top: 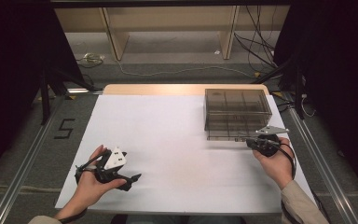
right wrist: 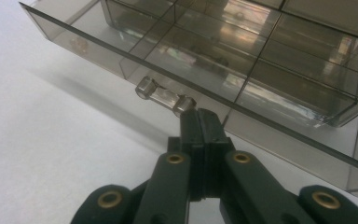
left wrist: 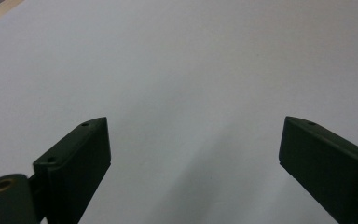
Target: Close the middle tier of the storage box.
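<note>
Landmark: smoky translucent plastic drawer box [top: 237, 113], standing on the white sheet [top: 168, 140] that covers the table, at its far right part.
Task thing: the box's bottom drawer [right wrist: 205, 51], a shallow clear tray split into compartments, with a small clear bar handle [right wrist: 164, 97] on its front lip. The drawer stands partly pulled out of the box, toward the person.
Contents: compartments appear empty; reflections make this uncertain.
Right gripper [right wrist: 200, 122]: just in front of the drawer, jaws pressed together, tips at the right end of the handle. Whether they pinch that end or merely touch it cannot be told.
Left gripper [top: 131, 178]: well apart from the box, at the near left of the sheet, jaws spread wide over bare paper [left wrist: 191, 70], holding nothing.
Step in hand: judged as drawing the drawer open by its handle, early in the work.
Next move: calls for a straight, level pull toward the person, the tips kept on the handle. The left gripper may need to steady the box if it slides.
Risks: a light box on smooth paper could follow the pull; a grip at one end of the handle could skew the drawer.
Surroundings: loose cables [top: 256, 46] and wooden furniture legs [top: 114, 39] on the floor beyond the box.
Obstructions: none seen between the drawer and the person.
</note>
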`<action>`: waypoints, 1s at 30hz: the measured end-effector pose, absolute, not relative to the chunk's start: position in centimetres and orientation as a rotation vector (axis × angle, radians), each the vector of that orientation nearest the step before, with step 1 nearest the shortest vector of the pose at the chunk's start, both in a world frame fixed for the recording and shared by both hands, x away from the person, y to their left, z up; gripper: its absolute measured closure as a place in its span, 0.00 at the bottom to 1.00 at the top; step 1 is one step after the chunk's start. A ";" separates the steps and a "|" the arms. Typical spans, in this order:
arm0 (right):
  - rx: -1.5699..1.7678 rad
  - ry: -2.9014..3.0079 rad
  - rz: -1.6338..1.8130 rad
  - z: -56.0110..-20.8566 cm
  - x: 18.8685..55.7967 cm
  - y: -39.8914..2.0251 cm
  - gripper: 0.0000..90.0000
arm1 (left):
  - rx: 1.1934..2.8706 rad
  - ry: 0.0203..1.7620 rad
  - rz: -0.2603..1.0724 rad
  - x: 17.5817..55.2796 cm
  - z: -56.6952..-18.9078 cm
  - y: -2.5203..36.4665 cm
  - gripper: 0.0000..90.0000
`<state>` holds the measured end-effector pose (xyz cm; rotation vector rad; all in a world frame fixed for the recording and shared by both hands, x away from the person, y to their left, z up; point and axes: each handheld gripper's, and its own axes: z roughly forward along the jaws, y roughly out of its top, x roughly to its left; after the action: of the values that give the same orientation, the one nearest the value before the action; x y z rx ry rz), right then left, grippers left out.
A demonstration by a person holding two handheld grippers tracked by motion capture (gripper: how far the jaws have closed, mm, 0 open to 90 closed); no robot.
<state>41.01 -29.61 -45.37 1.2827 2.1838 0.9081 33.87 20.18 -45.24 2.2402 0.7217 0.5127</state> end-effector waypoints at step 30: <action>1.286 2.161 0.887 -45.7 41.9 -29.3 1.00 | 2.242 0.725 0.517 33.9 -45.2 20.3 0.10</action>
<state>41.93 -29.31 -45.67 1.2865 2.1614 0.8868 33.92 20.28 -45.21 2.2419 0.7248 0.5171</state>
